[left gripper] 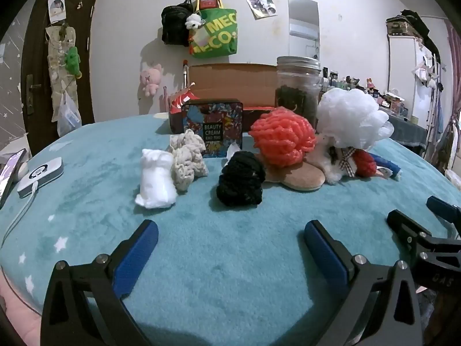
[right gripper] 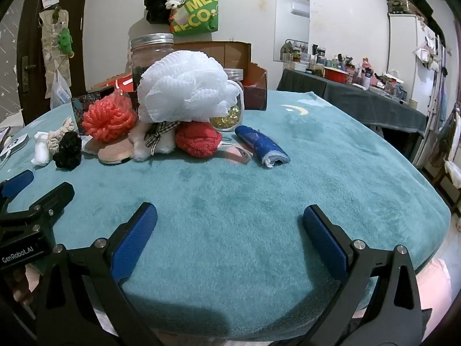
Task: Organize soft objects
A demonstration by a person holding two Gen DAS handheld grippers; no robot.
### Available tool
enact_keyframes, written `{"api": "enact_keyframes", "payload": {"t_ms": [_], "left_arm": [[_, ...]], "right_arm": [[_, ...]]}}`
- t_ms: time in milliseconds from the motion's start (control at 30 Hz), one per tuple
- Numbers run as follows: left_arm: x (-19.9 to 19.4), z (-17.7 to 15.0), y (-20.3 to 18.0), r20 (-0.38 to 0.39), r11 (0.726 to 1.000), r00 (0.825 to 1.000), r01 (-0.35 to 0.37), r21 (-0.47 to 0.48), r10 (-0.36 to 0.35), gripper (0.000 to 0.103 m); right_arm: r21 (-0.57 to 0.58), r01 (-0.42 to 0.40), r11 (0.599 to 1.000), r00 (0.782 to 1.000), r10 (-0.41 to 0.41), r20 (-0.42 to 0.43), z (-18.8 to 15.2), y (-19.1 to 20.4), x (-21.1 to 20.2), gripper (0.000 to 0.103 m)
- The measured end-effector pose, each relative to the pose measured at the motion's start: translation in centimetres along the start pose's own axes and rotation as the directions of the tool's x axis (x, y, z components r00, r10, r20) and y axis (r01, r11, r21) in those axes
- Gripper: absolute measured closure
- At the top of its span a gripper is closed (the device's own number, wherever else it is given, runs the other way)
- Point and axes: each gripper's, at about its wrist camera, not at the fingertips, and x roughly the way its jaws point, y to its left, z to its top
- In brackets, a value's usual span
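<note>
While both the left gripper and right gripper hover spread wide and empty, grabbing the twelve-o'clock white loofah could topple the pile beneath.

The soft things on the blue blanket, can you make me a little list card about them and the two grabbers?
surface: teal blanket
left end: white cloth bundle, beige knit
middle: black knit ball, orange mesh ball
on top of pile: white bath pouf
right end: red knit, blue rolled cloth
behind: cardboard box
left hand-held gripper: open, empty
right hand-held gripper: open, empty
</note>
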Motion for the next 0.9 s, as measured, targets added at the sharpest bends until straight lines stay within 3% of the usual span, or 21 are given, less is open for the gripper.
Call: {"api": "enact_keyframes", "payload": {"t_ms": [900], "left_arm": [[0.03,0.01,-0.07,0.003,1.0,1.0,-0.003,0.007,0.003,0.0]], "right_arm": [[0.002,-0.001,1.0,1.0,0.001,-0.002,-0.02,-0.02,-0.06,0.0]]}}
